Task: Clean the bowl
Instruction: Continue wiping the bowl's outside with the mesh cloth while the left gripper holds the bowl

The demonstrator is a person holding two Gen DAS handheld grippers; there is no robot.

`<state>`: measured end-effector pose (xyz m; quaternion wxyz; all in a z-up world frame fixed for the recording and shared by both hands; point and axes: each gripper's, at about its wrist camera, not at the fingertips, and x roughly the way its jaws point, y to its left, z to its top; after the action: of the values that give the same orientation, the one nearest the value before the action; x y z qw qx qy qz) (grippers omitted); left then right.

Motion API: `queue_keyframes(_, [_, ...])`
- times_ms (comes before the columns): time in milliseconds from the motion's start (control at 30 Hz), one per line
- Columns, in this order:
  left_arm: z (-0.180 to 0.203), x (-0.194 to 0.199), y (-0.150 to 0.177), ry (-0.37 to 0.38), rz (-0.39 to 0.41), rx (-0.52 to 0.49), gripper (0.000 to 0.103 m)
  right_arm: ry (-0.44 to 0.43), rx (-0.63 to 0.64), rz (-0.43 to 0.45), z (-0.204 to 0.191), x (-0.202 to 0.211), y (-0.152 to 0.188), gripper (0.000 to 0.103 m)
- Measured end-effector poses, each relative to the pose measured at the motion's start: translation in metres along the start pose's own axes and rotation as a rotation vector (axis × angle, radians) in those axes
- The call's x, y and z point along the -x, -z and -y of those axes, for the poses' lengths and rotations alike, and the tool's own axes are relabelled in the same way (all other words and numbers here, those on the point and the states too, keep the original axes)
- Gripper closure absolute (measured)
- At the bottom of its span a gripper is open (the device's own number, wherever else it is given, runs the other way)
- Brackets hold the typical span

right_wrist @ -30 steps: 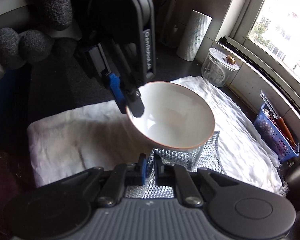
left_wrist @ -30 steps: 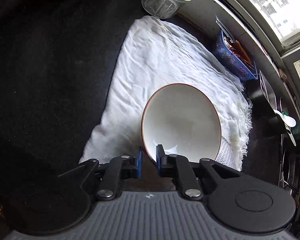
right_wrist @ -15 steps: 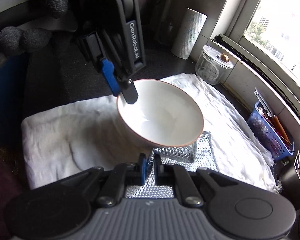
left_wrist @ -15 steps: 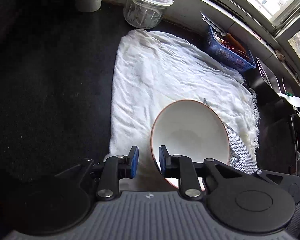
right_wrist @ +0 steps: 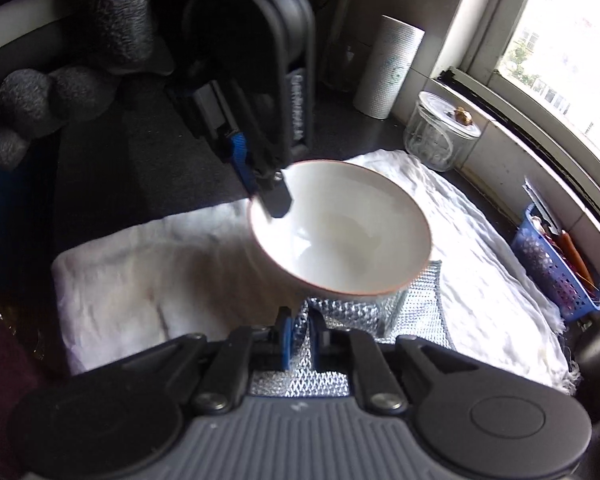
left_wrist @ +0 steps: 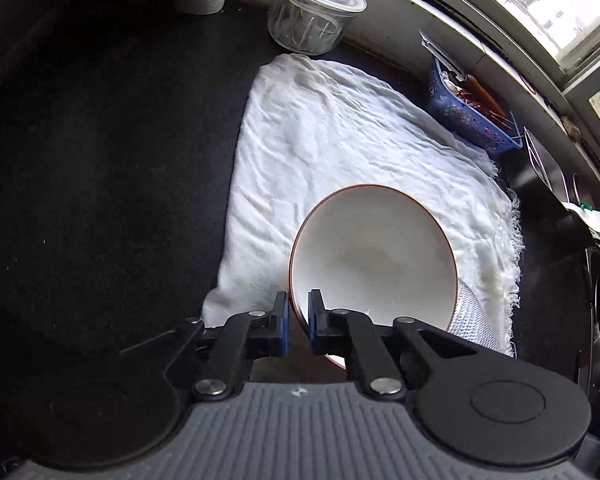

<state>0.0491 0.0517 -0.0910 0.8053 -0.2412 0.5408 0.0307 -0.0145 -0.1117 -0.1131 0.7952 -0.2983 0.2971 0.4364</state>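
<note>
Over the white cloth (left_wrist: 340, 140), the left gripper (left_wrist: 298, 320) was clamped on the near rim of the bowl (left_wrist: 372, 256), one finger inside the rim, one outside. Bowl was white with a thin orange-brown edge, tilted, held above the cloth; inside looked bare. From the right wrist view the same left gripper (right_wrist: 266, 196) sat at the bowl's (right_wrist: 340, 232) 10 o'clock rim, bowl raised over the cloth (right_wrist: 140, 276), picture a bit blurred.

Right gripper (right_wrist: 299, 340) was pinched narrow on a silver mesh scouring cloth (right_wrist: 412, 320), which lay under and at 6 o'clock of the bowl; contact between mesh and bowl underside can't be told. Left wrist view showed a corner of that mesh (left_wrist: 472, 320) at the bowl's 4 o'clock.

Glass jar (left_wrist: 312, 20) with lid stood at 12 o'clock past the cloth, paper towel roll (right_wrist: 388, 68) at its 10 o'clock, blue plastic basket (left_wrist: 472, 116) at the cloth's 2 o'clock by the window sill.
</note>
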Motion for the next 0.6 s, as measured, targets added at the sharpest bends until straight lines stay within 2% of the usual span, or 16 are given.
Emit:
queue_keyframes(100, [0.001,0.000,0.004,0.032,-0.022,0.042,0.091,-0.023,0.016,0.018,-0.008,0.000,-0.003,0.097])
queue_keyframes(200, [0.001,-0.001,0.005,0.046,-0.036,0.036,0.089,-0.028,0.032,0.028,-0.009,0.002,-0.006,0.097])
queue_keyframes(267, [0.002,0.001,0.003,0.041,-0.020,-0.015,0.087,-0.028,0.034,0.025,-0.008,0.002,-0.006,0.097])
queue_keyframes(400, [0.003,0.005,-0.009,-0.030,0.032,-0.119,0.084,0.001,0.024,0.005,0.000,0.003,0.001,0.097])
queue_keyframes(567, [0.001,-0.012,-0.034,-0.013,0.008,-0.205,0.083,0.063,-0.013,-0.013,0.022,0.002,0.007,0.097])
queue_keyframes(600, [0.001,-0.016,-0.037,-0.004,0.000,-0.218,0.087,0.071,-0.014,-0.016,0.025,0.001,0.007,0.097])
